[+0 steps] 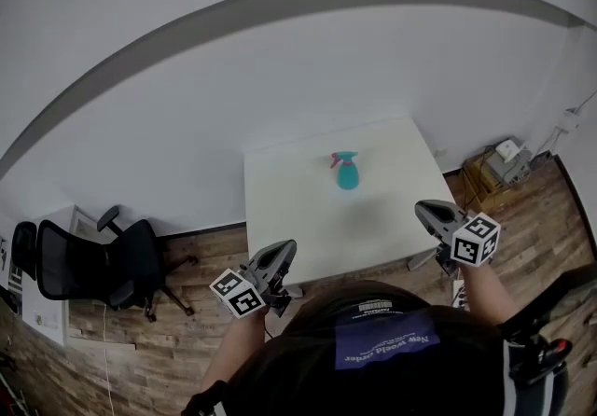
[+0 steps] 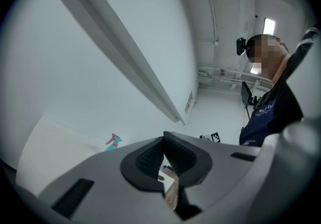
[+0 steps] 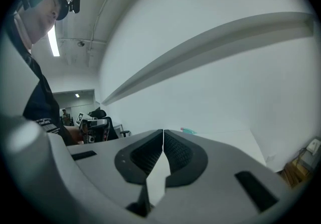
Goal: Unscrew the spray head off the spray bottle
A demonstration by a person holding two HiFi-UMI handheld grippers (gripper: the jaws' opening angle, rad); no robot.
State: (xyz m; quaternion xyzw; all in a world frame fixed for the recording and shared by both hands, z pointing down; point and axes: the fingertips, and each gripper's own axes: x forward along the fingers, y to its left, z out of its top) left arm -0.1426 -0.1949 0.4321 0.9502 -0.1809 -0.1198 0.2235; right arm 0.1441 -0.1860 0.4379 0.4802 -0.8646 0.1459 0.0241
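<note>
A teal spray bottle (image 1: 348, 175) with a pink spray head (image 1: 338, 159) stands upright near the back middle of the white table (image 1: 298, 209). The bottle shows small at the left of the left gripper view (image 2: 113, 142), and only its top peeks over the jaws in the right gripper view (image 3: 188, 130). My left gripper (image 1: 284, 251) hangs off the table's front left corner, shut and empty. My right gripper (image 1: 426, 211) is at the table's front right edge, also shut and empty. Both are well short of the bottle.
A black office chair (image 1: 93, 265) stands on the wood floor to the left. Cardboard boxes and a white device (image 1: 494, 172) sit on the floor to the right. A white wall with a grey ledge (image 1: 308, 4) runs behind the table.
</note>
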